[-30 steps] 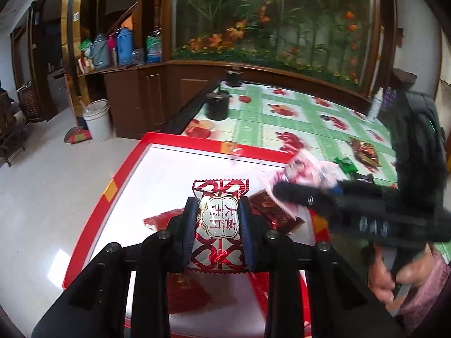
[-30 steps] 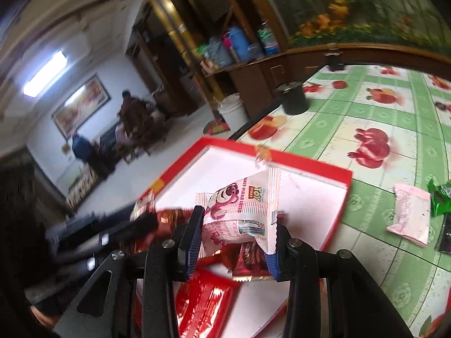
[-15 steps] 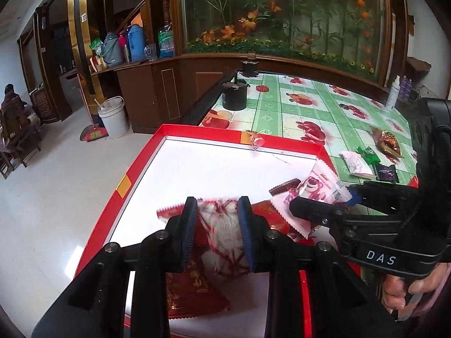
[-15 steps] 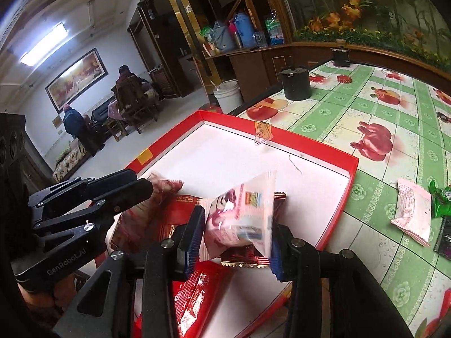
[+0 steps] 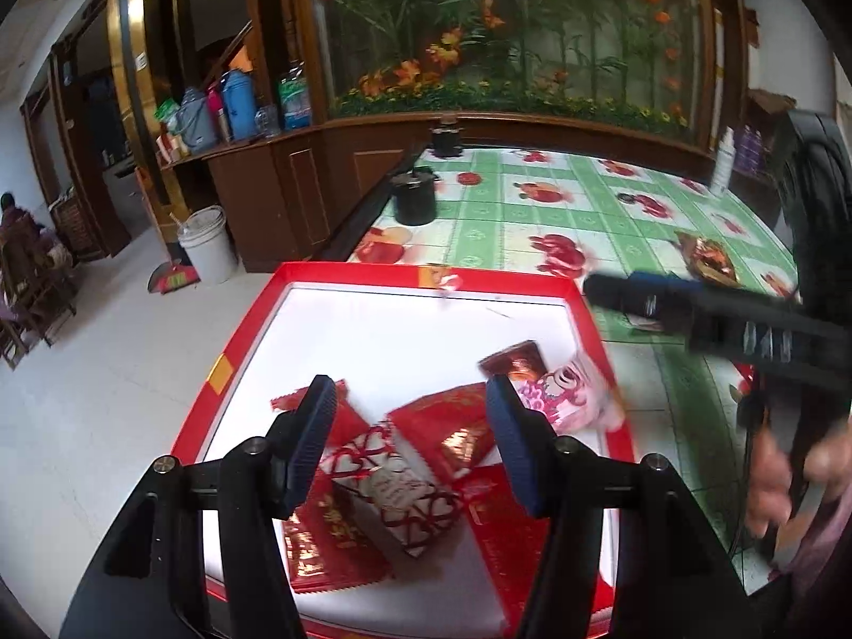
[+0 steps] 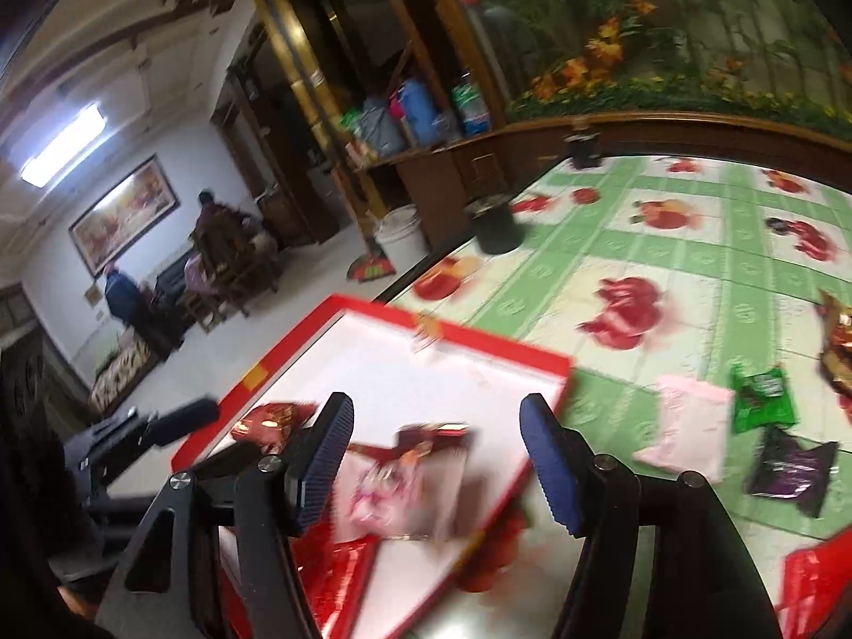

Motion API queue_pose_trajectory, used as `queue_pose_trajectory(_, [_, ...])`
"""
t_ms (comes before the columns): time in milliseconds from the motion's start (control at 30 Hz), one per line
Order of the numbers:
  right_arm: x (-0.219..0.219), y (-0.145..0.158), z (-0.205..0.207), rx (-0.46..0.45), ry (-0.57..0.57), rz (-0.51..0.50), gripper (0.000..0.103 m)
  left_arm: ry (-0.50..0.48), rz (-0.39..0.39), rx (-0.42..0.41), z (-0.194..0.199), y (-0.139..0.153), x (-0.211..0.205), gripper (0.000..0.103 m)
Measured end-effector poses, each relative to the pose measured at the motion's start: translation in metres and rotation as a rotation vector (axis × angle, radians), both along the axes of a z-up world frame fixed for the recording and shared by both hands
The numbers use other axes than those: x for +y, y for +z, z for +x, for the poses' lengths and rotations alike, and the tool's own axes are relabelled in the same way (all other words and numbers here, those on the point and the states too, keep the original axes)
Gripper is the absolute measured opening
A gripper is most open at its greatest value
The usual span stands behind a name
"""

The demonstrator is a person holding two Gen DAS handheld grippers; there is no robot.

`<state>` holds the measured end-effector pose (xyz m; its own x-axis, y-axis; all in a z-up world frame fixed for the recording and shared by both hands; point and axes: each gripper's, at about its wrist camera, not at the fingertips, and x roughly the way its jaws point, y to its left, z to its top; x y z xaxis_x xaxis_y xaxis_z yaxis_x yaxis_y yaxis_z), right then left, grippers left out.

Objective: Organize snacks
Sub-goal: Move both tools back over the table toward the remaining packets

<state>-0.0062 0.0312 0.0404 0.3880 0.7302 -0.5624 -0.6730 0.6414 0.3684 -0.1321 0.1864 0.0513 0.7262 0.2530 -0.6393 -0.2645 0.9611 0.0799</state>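
Both tongs are opening with nothing pinched. The left tongs (image 5: 410, 436) hang over the red-rimmed box (image 5: 426, 272), where the heart-patterned snack (image 5: 391, 490) lies loose on red packets beside the pink bear packet (image 5: 564, 391). The right tongs (image 6: 436, 458) sit above that pink packet (image 6: 396, 495), blurry. Out on the green worktop (image 6: 681, 266): a pale pink pack (image 6: 687, 426), a green one (image 6: 764, 391), a dark purple one (image 6: 788, 466), plus a black pot (image 5: 414, 197).
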Motion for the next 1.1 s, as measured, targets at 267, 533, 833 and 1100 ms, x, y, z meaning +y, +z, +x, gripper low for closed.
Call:
queue_pose_trajectory(267, [-0.109, 0.008, 0.050, 0.046, -0.218, 0.046, 0.071, -0.098, 0.026, 0.009, 0.007, 0.005, -0.037, 0.069])
queue_pose_trajectory(533, [-0.240, -0.011, 0.093, 0.189, -0.445, 0.114, 0.074, -0.244, 0.058, 0.057, 0.030, 0.001, -0.090, 0.069])
queue_pose_trajectory(833, [-0.260, -0.025, 0.103, 0.243, -0.386, -0.043, 0.074, -0.336, 0.140, 0.124, 0.074, -0.009, -0.133, 0.070])
queue_pose_trajectory(1100, [-0.261, -0.042, 0.107, 0.284, -0.404, -0.106, 0.074, -0.362, 0.163, 0.194, 0.129, -0.021, -0.153, 0.070])
